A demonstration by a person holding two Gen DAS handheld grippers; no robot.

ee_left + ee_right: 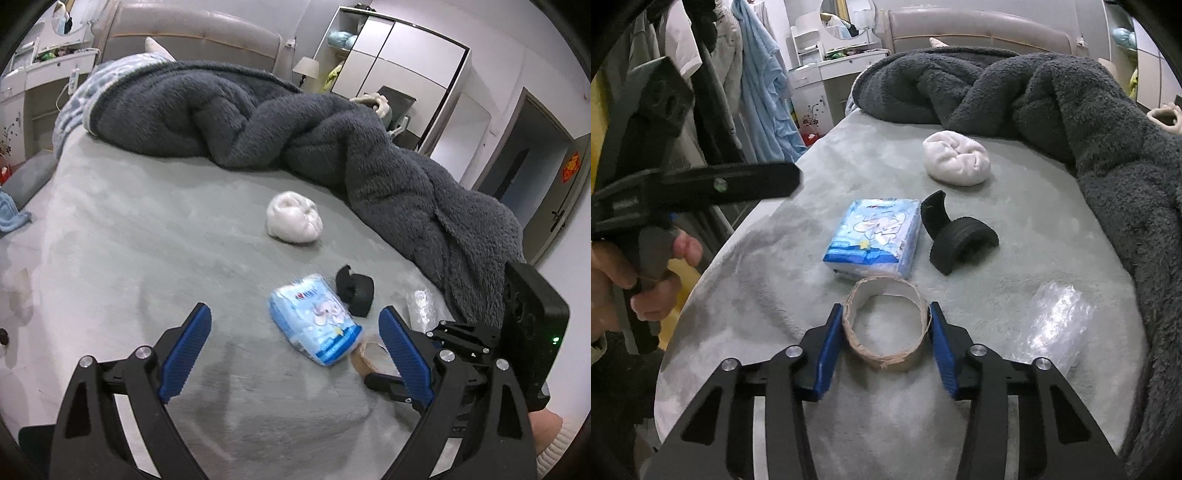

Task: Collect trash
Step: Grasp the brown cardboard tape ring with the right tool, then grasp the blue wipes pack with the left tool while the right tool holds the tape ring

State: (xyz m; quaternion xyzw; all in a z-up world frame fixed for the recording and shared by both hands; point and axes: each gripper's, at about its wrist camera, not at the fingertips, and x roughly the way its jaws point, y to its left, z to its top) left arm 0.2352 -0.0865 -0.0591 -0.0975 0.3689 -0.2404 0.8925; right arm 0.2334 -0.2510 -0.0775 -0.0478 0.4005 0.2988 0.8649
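Collection looks barely begun: the right gripper (886, 325) clasps the cardboard ring (886, 328) on the bed (757, 295) just in front of the tissue pack (875, 236), the left gripper (295, 350) gapes empty, and the plastic wrap (1052, 325) lies untouched beside the ring.

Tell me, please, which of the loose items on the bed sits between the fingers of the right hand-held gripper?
The cardboard tape ring, nearest the bed's edge. The right hand-held gripper closes on its sides; the tissue pack, black sock, white sock ball and clear wrapper lie untouched.
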